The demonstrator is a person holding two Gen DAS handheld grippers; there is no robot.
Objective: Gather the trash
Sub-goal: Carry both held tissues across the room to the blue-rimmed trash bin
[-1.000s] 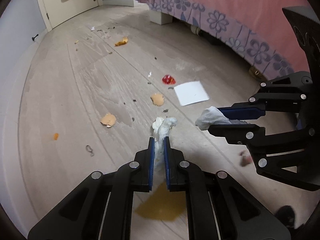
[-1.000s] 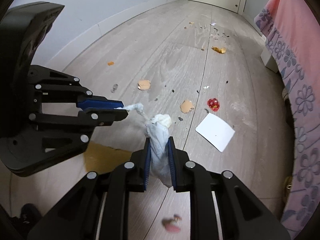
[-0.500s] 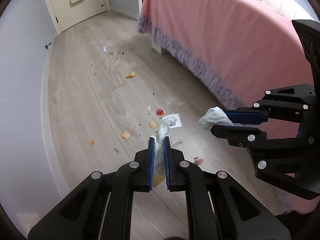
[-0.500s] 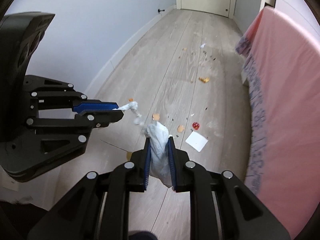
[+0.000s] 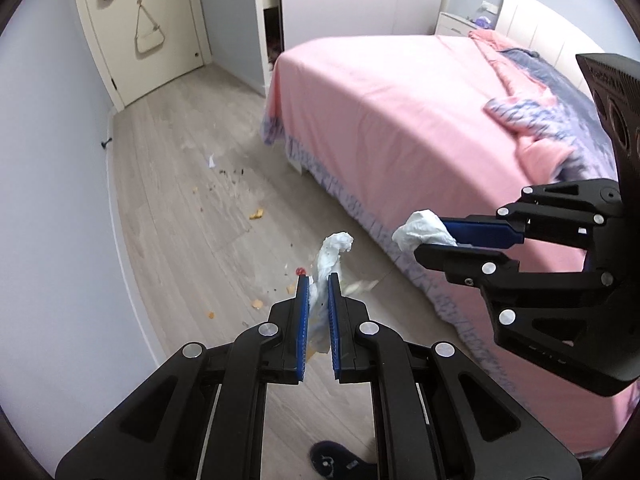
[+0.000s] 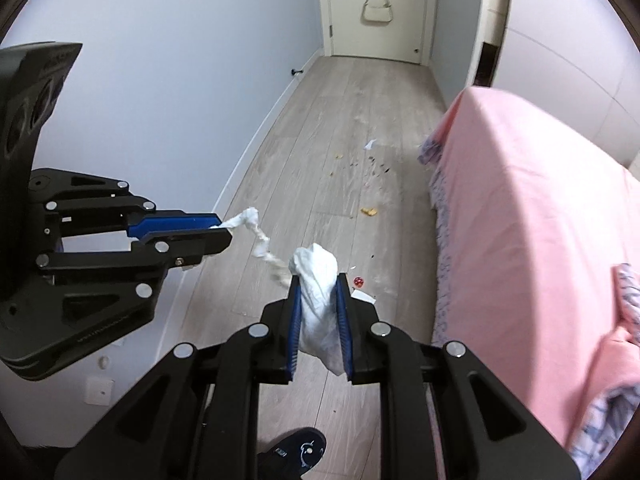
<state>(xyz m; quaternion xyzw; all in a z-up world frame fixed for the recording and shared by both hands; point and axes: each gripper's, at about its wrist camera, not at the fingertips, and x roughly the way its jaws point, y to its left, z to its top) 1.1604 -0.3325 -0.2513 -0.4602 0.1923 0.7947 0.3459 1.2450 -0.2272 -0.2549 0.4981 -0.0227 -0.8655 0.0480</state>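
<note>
A bedroom we see from above, with a bed and a door.

We see a bed under a pink cover, a crumpled pink and purple quilt lying on it near the white headboard. A cream door closes the far end of the wooden floor, with a small white handbag hanging on it. A dark slipper shows at the bottom edge.

We are looking at a home bedroom.
A pink bed is filling one side, a handbag is hanging on the door, and crumbs are lying on the wood floor.
</note>
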